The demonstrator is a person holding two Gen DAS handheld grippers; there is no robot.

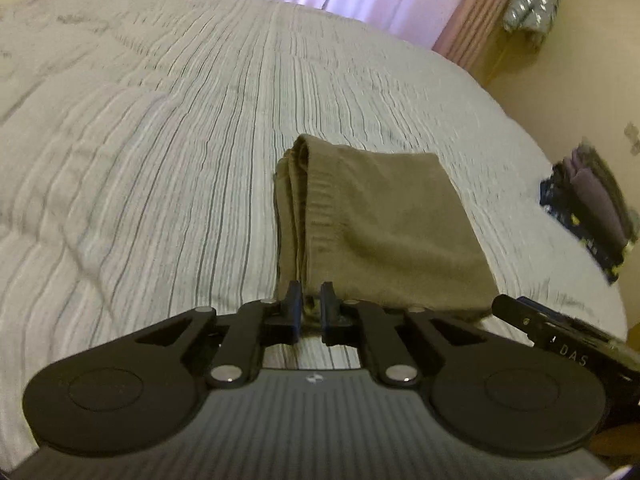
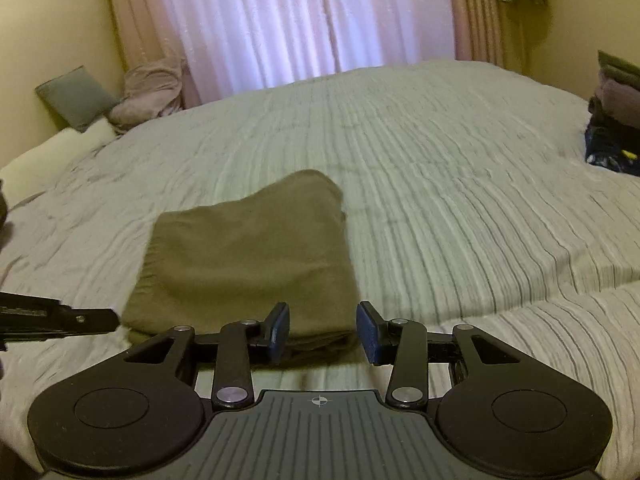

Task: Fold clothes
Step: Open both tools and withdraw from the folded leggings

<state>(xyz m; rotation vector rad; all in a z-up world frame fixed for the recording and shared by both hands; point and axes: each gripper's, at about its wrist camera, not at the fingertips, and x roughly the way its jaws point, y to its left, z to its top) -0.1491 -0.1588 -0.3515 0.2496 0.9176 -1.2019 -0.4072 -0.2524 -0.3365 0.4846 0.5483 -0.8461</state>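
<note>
A folded olive-brown garment lies on the striped white bedspread. My left gripper is shut on the garment's near left corner, with cloth pinched between the fingers. In the right wrist view the same garment lies flat in a rectangle. My right gripper is open at the garment's near right corner, one finger over the cloth and one beside it. The right gripper's tip shows at the right edge of the left wrist view. The left gripper shows at the left edge of the right wrist view.
A stack of folded dark clothes sits at the bed's far right edge; it also shows in the left wrist view. Pillows and a crumpled pink cloth lie at the far left. Curtains hang behind the bed.
</note>
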